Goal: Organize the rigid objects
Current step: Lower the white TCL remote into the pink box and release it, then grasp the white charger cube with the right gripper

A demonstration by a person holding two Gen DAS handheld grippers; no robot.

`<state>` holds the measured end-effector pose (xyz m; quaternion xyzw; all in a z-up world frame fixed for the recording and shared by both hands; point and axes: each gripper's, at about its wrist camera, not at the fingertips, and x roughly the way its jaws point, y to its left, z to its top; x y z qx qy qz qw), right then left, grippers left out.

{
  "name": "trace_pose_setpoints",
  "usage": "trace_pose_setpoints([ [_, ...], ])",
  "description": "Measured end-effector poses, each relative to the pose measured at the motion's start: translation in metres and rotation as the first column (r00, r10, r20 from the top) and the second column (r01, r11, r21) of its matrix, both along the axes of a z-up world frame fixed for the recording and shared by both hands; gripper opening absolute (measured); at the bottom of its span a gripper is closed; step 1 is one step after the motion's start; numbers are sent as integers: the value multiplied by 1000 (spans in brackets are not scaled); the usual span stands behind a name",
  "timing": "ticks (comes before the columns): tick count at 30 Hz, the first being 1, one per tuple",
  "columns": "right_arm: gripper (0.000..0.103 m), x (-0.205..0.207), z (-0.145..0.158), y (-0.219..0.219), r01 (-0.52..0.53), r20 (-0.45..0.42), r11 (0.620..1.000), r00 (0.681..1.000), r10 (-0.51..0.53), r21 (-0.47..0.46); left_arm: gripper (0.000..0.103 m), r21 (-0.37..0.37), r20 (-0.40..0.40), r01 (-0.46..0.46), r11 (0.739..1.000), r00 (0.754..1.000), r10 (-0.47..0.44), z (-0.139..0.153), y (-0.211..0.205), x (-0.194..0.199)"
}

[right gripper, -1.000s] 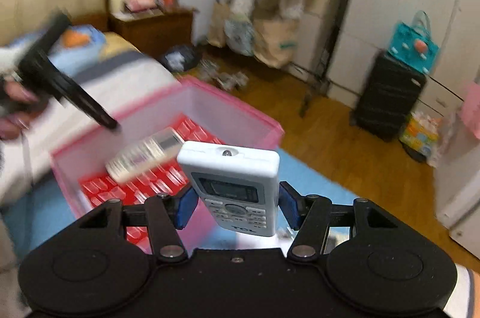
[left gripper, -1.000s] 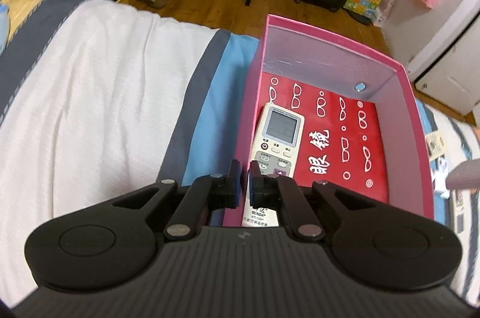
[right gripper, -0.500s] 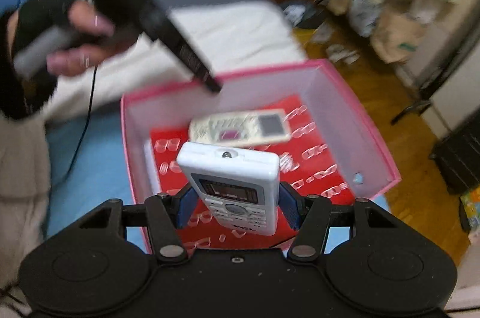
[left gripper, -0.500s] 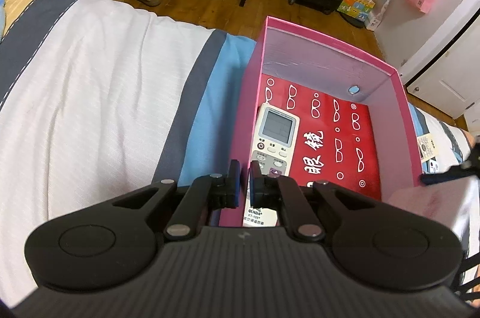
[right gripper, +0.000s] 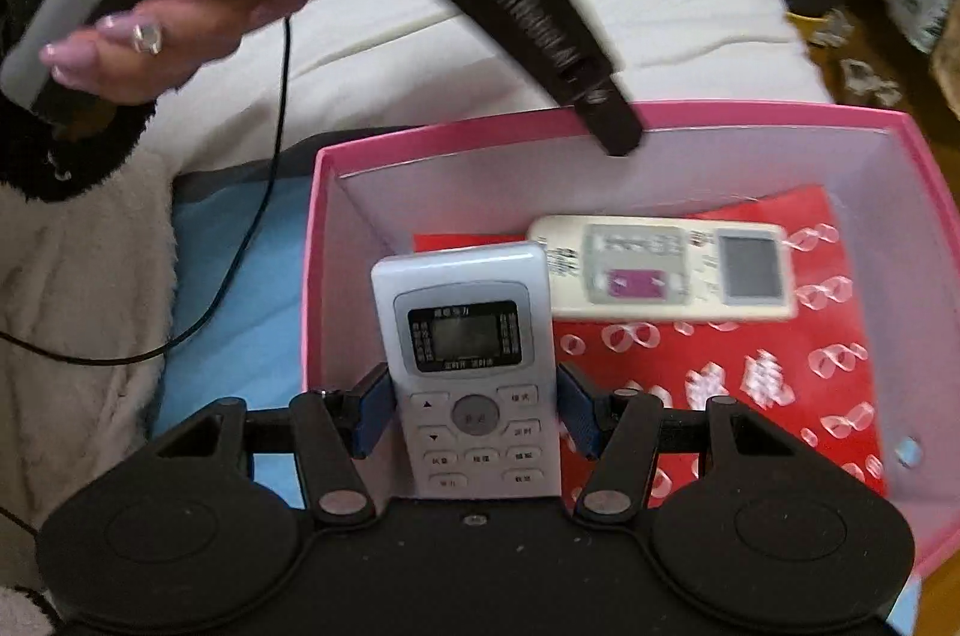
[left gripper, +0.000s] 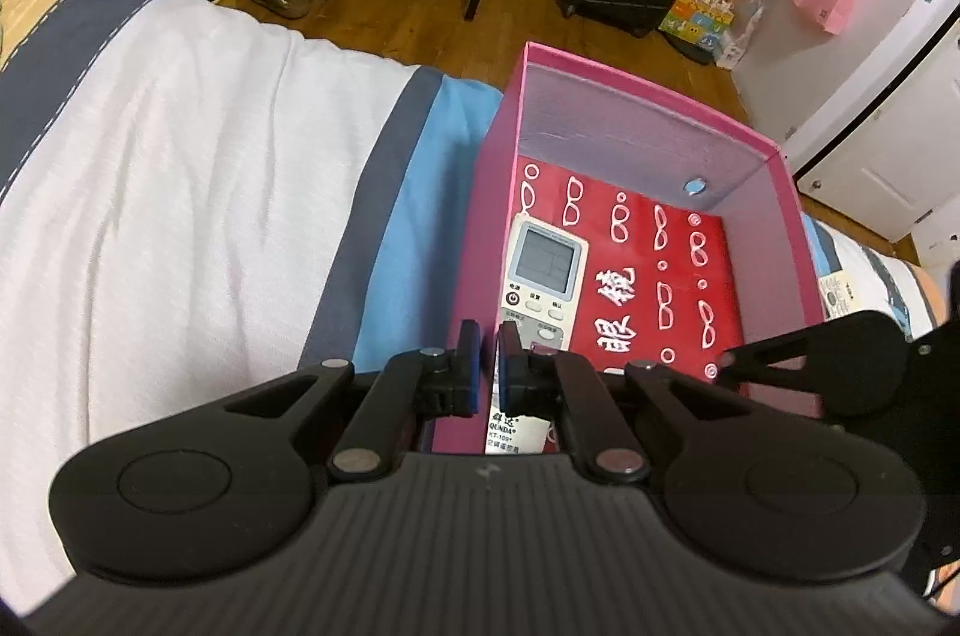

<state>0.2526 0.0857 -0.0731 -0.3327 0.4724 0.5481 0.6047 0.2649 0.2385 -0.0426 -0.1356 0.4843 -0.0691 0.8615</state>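
**Two remotes, one pink box**

Here, on your left, the soft bedspread (left gripper: 180, 192) lies in wide bands of white, grey and blue, creased and matte. Your left gripper (left gripper: 487, 366) hovers over the near rim of the pink cardboard box (left gripper: 480, 228), its blue-padded jaws pressed together with nothing between them. Just beyond its tips, the cream remote (left gripper: 543, 276), a long, flat plastic slab with a grey screen, lies face up on the glossy red floor printed with white spectacles, beside the box's left wall. To the right, your right gripper (right gripper: 474, 411) clamps its pads on the sides of the white remote (right gripper: 468, 360), a rounded, hard plastic rectangle with oval buttons, held over the box's near left corner, above the floor.
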Motion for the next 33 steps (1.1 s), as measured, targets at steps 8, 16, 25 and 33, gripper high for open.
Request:
trace_pose_setpoints([
  [8,63,13,-4,15,-4,-104,1000,995,5,14,5,-12,10,6,1000,1000,-6,-1,2,-1],
  [16,62,12,-7,8,132,-94,989,988,-125,72,5,-9,11,3,1000,1000,-2,-2,2,-1],
  [25,62,-32,62,-67,295,153,932,932,-329,210,5,-17,14,-12,1000,1000,12,-1,3,-2],
  [33,62,-35,97,-177,598,90,729,749,-656,334,5,25,13,-17,1000,1000,16,2,-4,2],
])
